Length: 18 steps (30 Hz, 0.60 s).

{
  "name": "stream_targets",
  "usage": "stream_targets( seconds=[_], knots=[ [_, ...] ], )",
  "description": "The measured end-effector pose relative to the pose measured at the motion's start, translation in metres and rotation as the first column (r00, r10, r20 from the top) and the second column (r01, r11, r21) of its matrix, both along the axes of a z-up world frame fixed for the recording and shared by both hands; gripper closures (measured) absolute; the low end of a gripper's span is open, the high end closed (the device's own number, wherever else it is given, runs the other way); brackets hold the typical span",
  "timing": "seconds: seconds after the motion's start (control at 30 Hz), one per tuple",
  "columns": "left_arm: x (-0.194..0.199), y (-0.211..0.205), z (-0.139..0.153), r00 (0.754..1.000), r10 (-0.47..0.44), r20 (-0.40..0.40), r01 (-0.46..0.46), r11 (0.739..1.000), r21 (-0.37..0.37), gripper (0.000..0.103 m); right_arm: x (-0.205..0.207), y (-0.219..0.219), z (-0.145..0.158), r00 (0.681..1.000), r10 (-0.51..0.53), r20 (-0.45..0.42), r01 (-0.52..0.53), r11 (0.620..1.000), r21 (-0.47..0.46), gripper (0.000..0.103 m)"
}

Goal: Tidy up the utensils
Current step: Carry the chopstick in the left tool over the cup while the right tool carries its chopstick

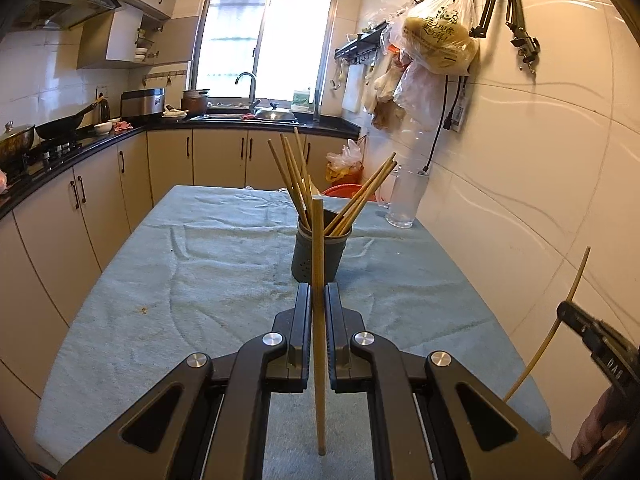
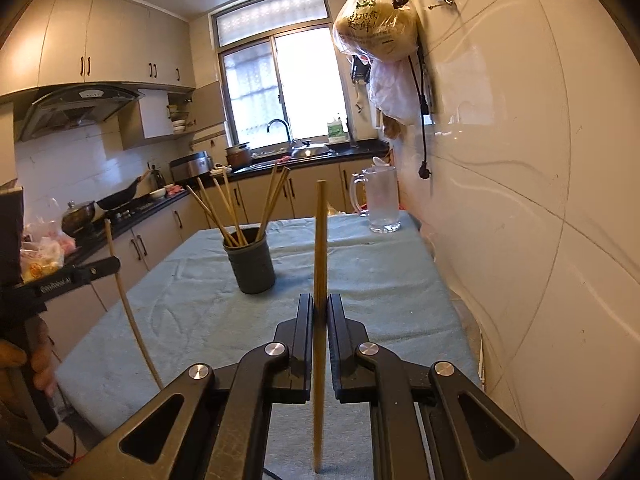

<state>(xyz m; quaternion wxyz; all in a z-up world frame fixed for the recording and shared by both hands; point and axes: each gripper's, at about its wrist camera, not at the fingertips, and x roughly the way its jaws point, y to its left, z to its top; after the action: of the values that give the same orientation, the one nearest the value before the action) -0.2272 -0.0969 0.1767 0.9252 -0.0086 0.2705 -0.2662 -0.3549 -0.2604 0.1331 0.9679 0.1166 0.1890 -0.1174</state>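
A dark grey utensil cup (image 1: 320, 250) stands mid-table on the blue cloth and holds several wooden chopsticks (image 1: 294, 176); it also shows in the right wrist view (image 2: 252, 262). My left gripper (image 1: 318, 292) is shut on one upright wooden chopstick (image 1: 318, 240), just in front of the cup. My right gripper (image 2: 320, 304) is shut on another upright wooden chopstick (image 2: 320, 236), to the right of the cup. Each gripper appears at the other view's edge: the right gripper (image 1: 568, 308) and the left gripper (image 2: 114, 264).
The table is covered with a blue towel (image 1: 200, 280). A glass pitcher (image 2: 380, 200) stands at the far right corner against the tiled wall (image 2: 520, 200). Kitchen counters and a stove with a wok (image 1: 60, 126) run along the left.
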Motion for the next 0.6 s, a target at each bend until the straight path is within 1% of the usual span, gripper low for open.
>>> stream_targets(
  seconds=[0.13,0.33,0.47,0.6],
  knots=[
    [-0.004,0.005,0.004,1.000,0.006,0.003,-0.006,1.000,-0.010,0.097,-0.001,-0.001,0.010,1.000,0.002,0.030,-0.002,1.000,0.006,0.095],
    [-0.005,0.008,0.008,1.000,0.017,0.008,-0.017,1.000,-0.008,0.097,0.005,-0.006,0.016,0.999,-0.004,0.052,0.003,1.000,0.027,0.095],
    [-0.003,0.012,0.015,1.000,0.018,-0.017,-0.018,0.999,-0.033,0.097,0.013,-0.001,0.017,0.998,0.010,0.060,-0.011,1.000,0.020,0.095],
    [-0.006,0.018,0.025,1.000,0.022,-0.002,-0.022,0.998,-0.052,0.097,0.020,0.003,0.017,0.998,0.029,0.062,-0.030,0.999,0.020,0.095]
  ],
)
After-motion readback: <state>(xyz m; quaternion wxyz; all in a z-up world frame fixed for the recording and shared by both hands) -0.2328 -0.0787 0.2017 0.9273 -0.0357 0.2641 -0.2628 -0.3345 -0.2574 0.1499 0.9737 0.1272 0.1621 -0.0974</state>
